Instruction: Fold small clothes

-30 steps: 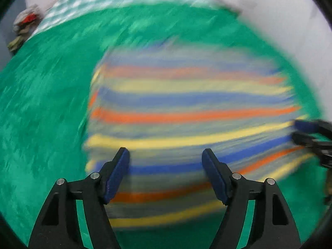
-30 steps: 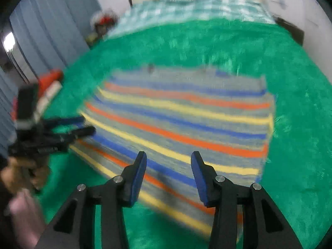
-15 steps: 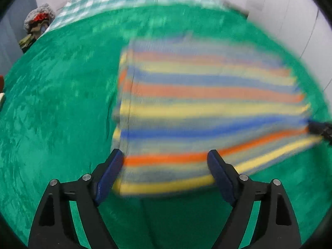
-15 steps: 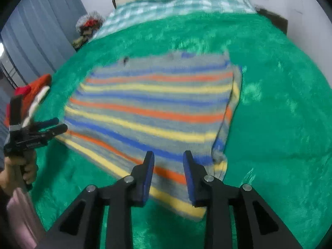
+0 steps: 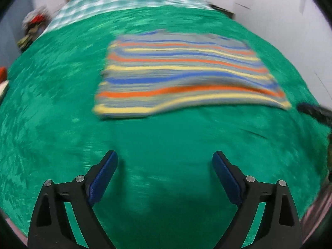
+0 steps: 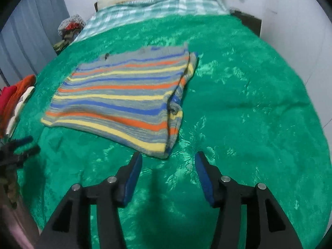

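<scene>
Only from the right gripper (image 6: pixel 168 161), jaws freshly parted and empty like the left gripper's (image 5: pixel 165 161): striped sweater's (image 6: pixel 122 97) doubled edge.

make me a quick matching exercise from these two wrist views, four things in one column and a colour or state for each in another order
Things:
1. striped garment
2. blanket
3. left gripper
4. checked sheet

Colour or state:
a. plain bright green
b. jaws apart, nothing between them
c. pale green and white, at the far end of the bed
d. folded, lying flat, grey with blue, orange and yellow bands

Pairs: 1-d, 2-a, 3-b, 4-c
</scene>
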### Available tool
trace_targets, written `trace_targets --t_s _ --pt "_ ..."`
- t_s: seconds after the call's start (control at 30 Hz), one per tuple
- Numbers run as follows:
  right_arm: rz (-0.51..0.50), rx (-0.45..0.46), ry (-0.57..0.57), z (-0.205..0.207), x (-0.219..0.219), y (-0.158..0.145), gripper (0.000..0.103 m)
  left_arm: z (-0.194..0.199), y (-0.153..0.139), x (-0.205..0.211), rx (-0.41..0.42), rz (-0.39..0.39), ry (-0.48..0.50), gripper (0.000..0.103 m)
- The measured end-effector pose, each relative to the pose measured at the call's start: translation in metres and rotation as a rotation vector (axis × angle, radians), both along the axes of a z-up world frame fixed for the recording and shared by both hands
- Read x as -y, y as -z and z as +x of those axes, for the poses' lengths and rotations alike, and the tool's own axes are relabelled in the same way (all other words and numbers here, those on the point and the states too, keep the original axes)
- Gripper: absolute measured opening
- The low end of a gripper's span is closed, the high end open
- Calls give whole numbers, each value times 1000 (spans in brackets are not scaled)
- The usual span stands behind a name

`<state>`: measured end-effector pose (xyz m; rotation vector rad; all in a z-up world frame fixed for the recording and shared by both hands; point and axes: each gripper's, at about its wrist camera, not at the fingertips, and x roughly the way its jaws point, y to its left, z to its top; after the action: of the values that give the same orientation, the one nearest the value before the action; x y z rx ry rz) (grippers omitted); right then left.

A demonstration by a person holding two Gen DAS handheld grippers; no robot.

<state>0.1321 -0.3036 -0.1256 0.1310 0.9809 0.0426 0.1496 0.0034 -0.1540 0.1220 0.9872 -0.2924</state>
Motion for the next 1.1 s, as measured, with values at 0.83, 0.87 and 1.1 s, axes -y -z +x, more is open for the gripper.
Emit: trace_targets --t_s 0.83,0.87,1.1 --pt "419 -115 17 211 106 44 61 46 25 251 69 5 452 59" --pt "447 -108 21 223 105 46 59 46 25 254 72 6 465 41" --pt "340 -70 28 246 73 17 9 51 -19 202 56 -150 378 8"
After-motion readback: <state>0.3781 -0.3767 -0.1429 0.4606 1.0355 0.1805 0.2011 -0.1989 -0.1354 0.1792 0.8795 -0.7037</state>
